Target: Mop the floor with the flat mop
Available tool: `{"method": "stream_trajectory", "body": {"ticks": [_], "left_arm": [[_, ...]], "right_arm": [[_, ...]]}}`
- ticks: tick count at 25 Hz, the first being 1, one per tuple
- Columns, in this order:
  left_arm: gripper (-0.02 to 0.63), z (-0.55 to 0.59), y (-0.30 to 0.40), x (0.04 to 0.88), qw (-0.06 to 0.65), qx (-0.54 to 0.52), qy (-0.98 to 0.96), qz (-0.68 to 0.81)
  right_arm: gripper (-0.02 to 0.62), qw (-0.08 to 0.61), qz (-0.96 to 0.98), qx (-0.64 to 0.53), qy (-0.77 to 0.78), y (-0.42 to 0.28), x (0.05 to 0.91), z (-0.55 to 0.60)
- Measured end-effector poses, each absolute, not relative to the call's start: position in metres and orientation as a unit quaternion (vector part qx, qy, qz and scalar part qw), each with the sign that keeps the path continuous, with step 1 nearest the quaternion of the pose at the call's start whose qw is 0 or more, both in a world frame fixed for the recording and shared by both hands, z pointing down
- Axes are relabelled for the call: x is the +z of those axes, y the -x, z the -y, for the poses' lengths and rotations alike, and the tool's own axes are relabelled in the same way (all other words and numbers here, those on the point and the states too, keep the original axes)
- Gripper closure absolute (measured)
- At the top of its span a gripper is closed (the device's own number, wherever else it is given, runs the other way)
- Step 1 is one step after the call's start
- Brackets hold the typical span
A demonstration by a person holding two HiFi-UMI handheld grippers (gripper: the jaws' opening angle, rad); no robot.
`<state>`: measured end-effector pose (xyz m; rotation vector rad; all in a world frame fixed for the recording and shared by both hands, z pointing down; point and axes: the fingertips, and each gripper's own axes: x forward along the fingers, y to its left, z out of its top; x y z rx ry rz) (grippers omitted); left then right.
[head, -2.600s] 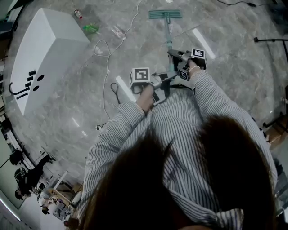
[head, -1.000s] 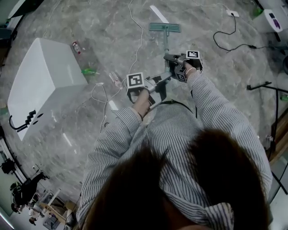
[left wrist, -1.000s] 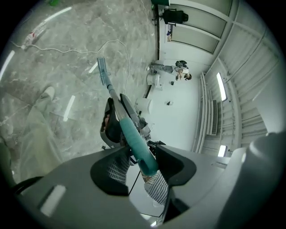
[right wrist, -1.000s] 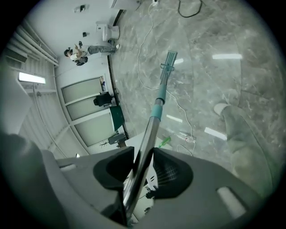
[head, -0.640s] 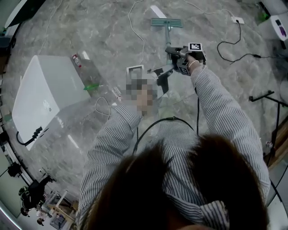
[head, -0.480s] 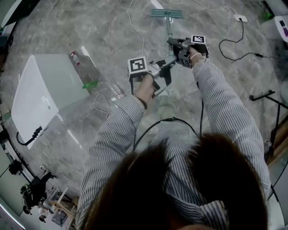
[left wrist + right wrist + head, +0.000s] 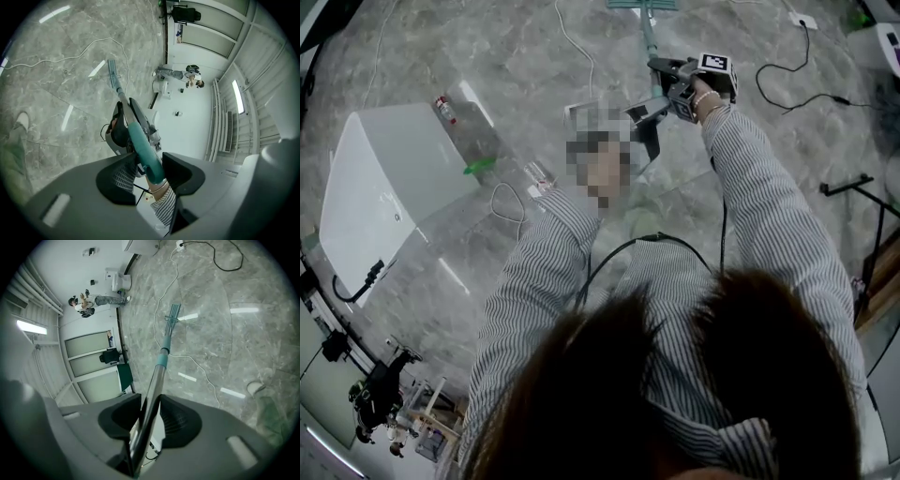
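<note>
flat mop (image 7: 161, 360): 1 | left tongs (image 7: 151, 171) + right tongs (image 7: 150, 416): 2 | white box (image 7: 384, 187): 1 | small bottle (image 7: 443, 110): 1

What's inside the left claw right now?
The flat mop's teal handle grip, clamped by the left claw. Further along, the right claw covers part of the shaft.

White box (image 7: 389, 187) is being flanked by a red-capped bottle (image 7: 443, 110); white cable (image 7: 581, 56) and black cable (image 7: 220, 267) are being run loose nearby.
</note>
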<state>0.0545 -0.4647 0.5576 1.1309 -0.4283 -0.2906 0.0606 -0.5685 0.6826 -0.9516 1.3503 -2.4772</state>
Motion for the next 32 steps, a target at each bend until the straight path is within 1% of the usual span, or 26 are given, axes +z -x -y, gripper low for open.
{"method": "stream_trajectory", "body": {"ticks": [3, 7, 10, 14, 21, 32], "left_arm": [[0.439, 0.454, -0.056, 0.552, 0.815, -0.157, -0.521, 0.198], [0.439, 0.426, -0.054, 0.557, 0.813, -0.149, -0.527, 0.200], [0.439, 0.396, -0.049, 0.555, 0.816, -0.151, -0.521, 0.200], [0.439, 0.340, -0.042, 0.548, 0.817, -0.179, -0.511, 0.196], [0.439, 0.210, -0.027, 0.552, 0.813, -0.199, -0.512, 0.192], [0.443, -0.037, 0.008, 0.564, 0.819, -0.170, -0.517, 0.182]], "right_arm": [[0.472, 0.092, -0.440, -0.831, 0.326, -0.058, 0.679, 0.555], [0.472, 0.098, -0.434, -0.832, 0.330, -0.057, 0.674, 0.526], [0.472, 0.097, -0.435, -0.832, 0.330, -0.052, 0.673, 0.497], [0.472, 0.094, -0.435, -0.832, 0.331, -0.044, 0.675, 0.440], [0.471, 0.094, -0.445, -0.828, 0.327, -0.030, 0.677, 0.311], [0.476, 0.081, -0.441, -0.835, 0.319, 0.004, 0.689, 0.066]]}}
